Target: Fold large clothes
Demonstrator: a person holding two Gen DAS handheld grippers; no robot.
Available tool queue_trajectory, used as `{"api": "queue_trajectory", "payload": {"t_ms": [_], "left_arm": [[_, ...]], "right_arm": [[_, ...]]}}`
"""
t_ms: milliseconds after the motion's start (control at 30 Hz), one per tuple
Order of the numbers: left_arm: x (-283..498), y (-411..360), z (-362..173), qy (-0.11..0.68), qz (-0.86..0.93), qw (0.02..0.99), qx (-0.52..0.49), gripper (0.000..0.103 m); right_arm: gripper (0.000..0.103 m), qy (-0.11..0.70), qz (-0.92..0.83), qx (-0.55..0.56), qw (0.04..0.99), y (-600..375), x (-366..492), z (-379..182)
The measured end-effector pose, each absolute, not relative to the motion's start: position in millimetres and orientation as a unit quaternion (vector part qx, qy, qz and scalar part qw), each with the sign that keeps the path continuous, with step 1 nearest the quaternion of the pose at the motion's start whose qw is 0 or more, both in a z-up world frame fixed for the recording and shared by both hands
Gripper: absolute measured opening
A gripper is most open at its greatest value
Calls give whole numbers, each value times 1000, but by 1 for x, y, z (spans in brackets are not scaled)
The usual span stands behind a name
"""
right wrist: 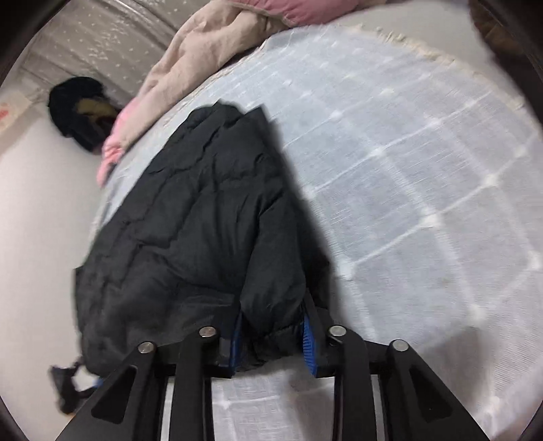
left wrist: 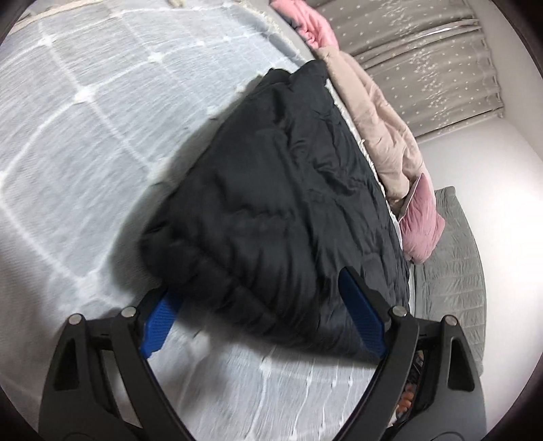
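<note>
A: Claws first. Right claw [right wrist: 271, 342] is clamped on a puffy fold at the near edge of the black jacket [right wrist: 190, 230]; blue ribbed pads [right wrist: 308, 342] press into it from both sides. Left claw [left wrist: 261, 322] stands wide; one blue pad [left wrist: 361, 319] lies over the jacket's near corner, the other at its edge, neither squeezing.

B: Jacket's place and axis?

A: It lies on the bed, on a pale blue-grey bedspread [left wrist: 85, 135] with a white grid weave. It is bundled into a long wedge, long axis running away from both claws, narrow end far. Fabric is matte, quilted and creased.

B: Beyond it?

A: A beige padded garment [left wrist: 373, 129], soft and rumpled, runs along the jacket's far side. A pink piece [left wrist: 312, 23] and a mauve velvety cushion [left wrist: 422, 220] are next to it. Grey starred curtains [left wrist: 424, 54] hang farthest back.
</note>
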State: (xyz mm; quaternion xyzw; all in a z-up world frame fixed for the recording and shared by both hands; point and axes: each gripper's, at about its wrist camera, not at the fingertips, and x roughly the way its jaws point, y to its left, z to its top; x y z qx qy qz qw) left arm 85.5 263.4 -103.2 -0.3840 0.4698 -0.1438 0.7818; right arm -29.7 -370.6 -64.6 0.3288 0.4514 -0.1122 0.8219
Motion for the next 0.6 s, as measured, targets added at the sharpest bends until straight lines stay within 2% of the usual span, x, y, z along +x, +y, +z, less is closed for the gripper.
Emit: {"api": "queue_trajectory", "payload": {"t_ms": [67,267,300,367,400,433,500,600], "left_arm": [[88,258,-105,453,-143,791,-385,89],[103,246,-109,403,-123,806,-416,89],[104,247,-109,395,-114,807,-424,85],[111,251,-113,387,-105,801,-444,55],[115,255,-118,389,-106,790,-462,35],[119,261,-126,386,-111,772,-492,27],[120,267,-126,376,-104,765,-512,18],[117,277,-97,337,-92,795,-496,14]], "right_arm": [[42,434,-158,288,839,-366,-33,-50],[51,354,-198,205,891,-341,-33,-10],[52,348,-191,201,896,-335,-29,-7],[52,341,-166,208,902,-327,-21,-3],[52,341,-155,214,902,-323,-15,-3],[52,343,-143,219,902,-318,-10,-3],[52,348,-126,222,902,-309,0,-4],[52,350,-102,216,906,-293,13,-5]]}}
